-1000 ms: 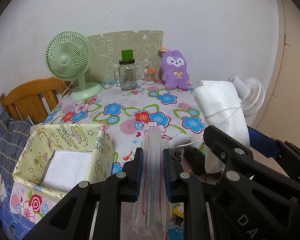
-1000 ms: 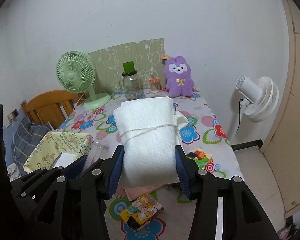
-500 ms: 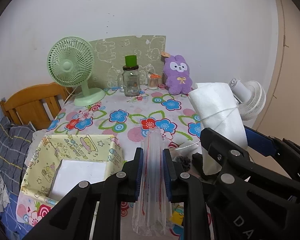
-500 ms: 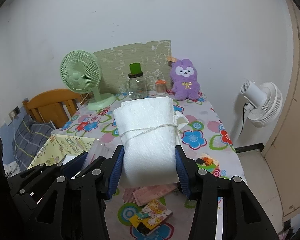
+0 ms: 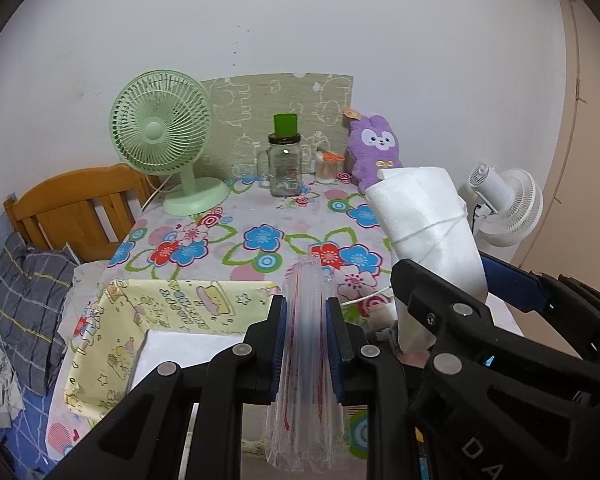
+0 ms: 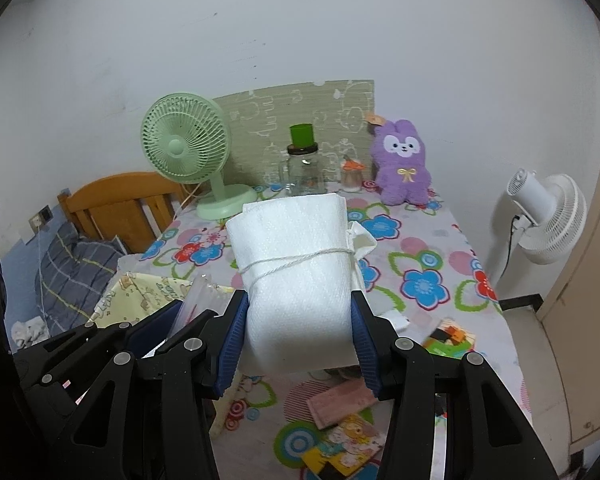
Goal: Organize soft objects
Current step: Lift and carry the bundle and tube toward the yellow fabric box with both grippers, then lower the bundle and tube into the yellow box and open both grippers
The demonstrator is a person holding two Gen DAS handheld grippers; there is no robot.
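Observation:
My left gripper point(image 5: 307, 320) is shut on a flat stack of clear plastic zip bags point(image 5: 306, 380) with red seal lines, held upright above the near table edge. My right gripper point(image 6: 298, 320) is shut on a white folded cloth bundle point(image 6: 296, 264) tied with white string; the same bundle point(image 5: 428, 240) shows at the right of the left wrist view. Below and left of the bags stands a yellow cartoon-print fabric box point(image 5: 148, 332) holding a white folded item point(image 5: 180, 356). A purple plush rabbit point(image 6: 402, 168) sits at the table's back.
On the flowered tablecloth point(image 5: 260, 236) at the back stand a green desk fan point(image 5: 164, 140), a glass jar with green cup point(image 5: 286, 160) and a small swab jar point(image 5: 326, 166). Small printed cards and boxes point(image 6: 340, 420) lie near. A white floor fan point(image 6: 548, 216) stands right, a wooden bed frame point(image 5: 80, 200) left.
Both grippers have drawn back from the table and risen slightly with their loads; the fans, jar and plush look farther away. The grips are unchanged.

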